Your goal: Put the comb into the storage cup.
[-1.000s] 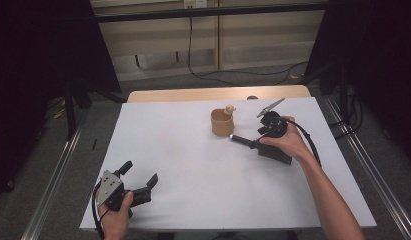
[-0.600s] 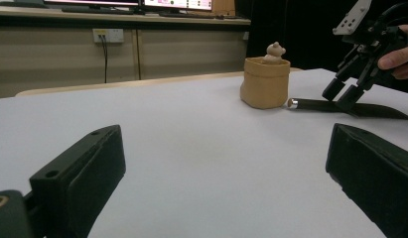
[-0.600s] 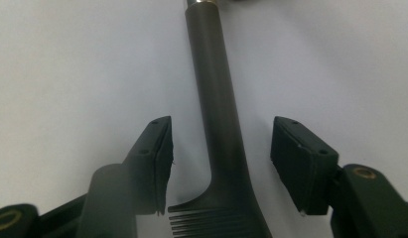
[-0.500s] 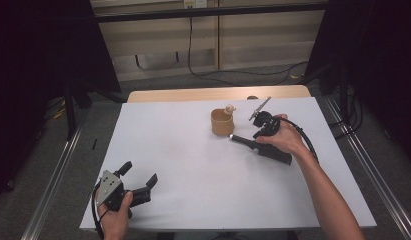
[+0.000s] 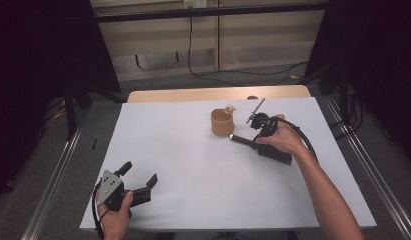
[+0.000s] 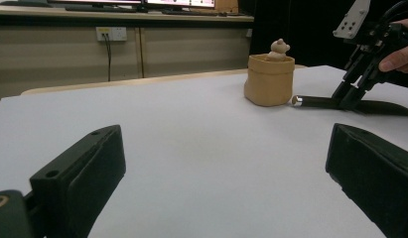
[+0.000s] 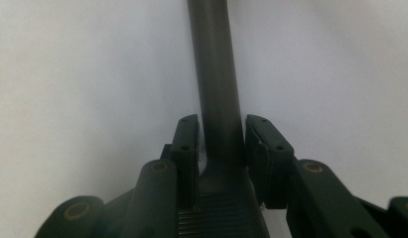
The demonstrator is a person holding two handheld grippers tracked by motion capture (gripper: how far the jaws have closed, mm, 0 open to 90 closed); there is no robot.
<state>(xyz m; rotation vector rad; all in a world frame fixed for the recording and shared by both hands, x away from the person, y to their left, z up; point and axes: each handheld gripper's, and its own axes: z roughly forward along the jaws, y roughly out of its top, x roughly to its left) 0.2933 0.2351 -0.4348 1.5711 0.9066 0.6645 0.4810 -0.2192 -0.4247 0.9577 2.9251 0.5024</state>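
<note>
Right of centre on the tabletop (image 5: 193,165), the right gripper (image 5: 253,142) has just been closing its jaws around a dark flashlight (image 7: 216,89), a slim matte tube lying flat beside the pouch (image 5: 222,122). Pads flank its neck, probably for lifting. Lower left, the left gripper (image 5: 138,187) rests, jaws spread.

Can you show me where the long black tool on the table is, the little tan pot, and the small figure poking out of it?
black tool (image 5: 243,141), high view, on its slim shaft near the silver tip.
tan pot (image 6: 269,84), left gripper view, on its front wall.
small figure (image 6: 279,49), left gripper view, on its head above the pot's rim.
</note>
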